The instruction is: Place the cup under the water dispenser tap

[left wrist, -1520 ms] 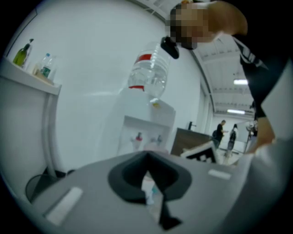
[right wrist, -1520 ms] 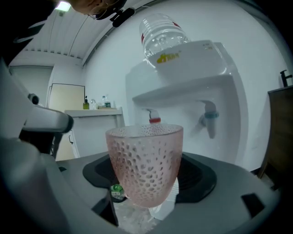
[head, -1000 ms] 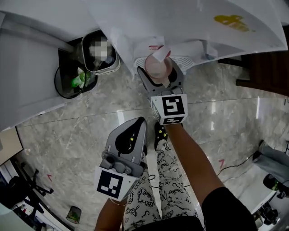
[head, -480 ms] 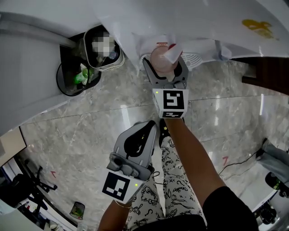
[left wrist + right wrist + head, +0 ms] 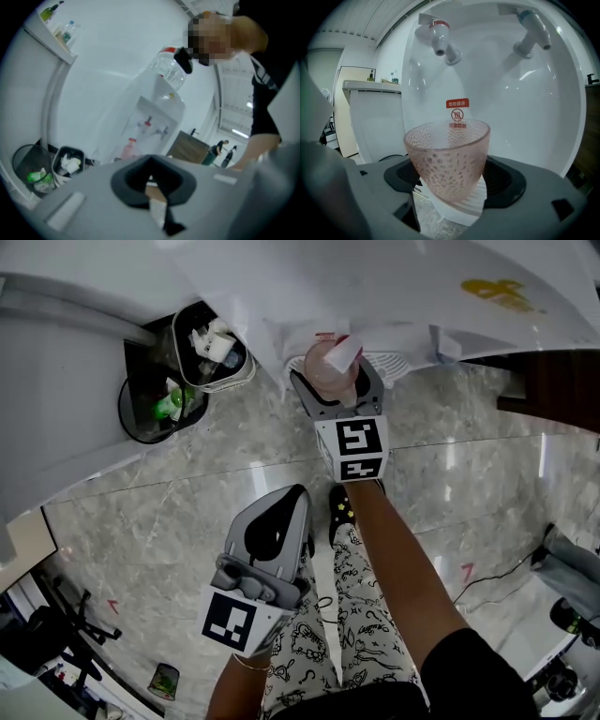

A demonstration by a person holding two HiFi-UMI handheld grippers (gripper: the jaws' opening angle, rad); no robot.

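Head view: 2 tongs, 1 cup, 2 bins. Right tongs [image 5: 331,390] reach forward to the white water dispenser [image 5: 394,287], closed on the single pink cup [image 5: 328,373], which sits at the dispenser's recess, just beside the ribbed drip tray [image 5: 396,365]. Left tongs [image 5: 292,504] hang over the marble floor [image 5: 141,521], well apart from the cup. Round black bin [image 5: 141,413] and lined bin [image 5: 214,352] stand just beside each other, left of the dispenser. Left gripper view: jaws together, nothing between them (only a sliver of floor shows through); 1 bottle [image 5: 168,65] tops the dispenser. Right gripper view: jaws grip the dimpled cup on both sides, upright, above the tray. 2 taps stand over it, red-capped tap [image 5: 439,40] up-left and blue-capped tap [image 5: 532,26] up-right; 1 red label [image 5: 457,104] shows behind the rim. Cup touching tray or not: cannot tell.
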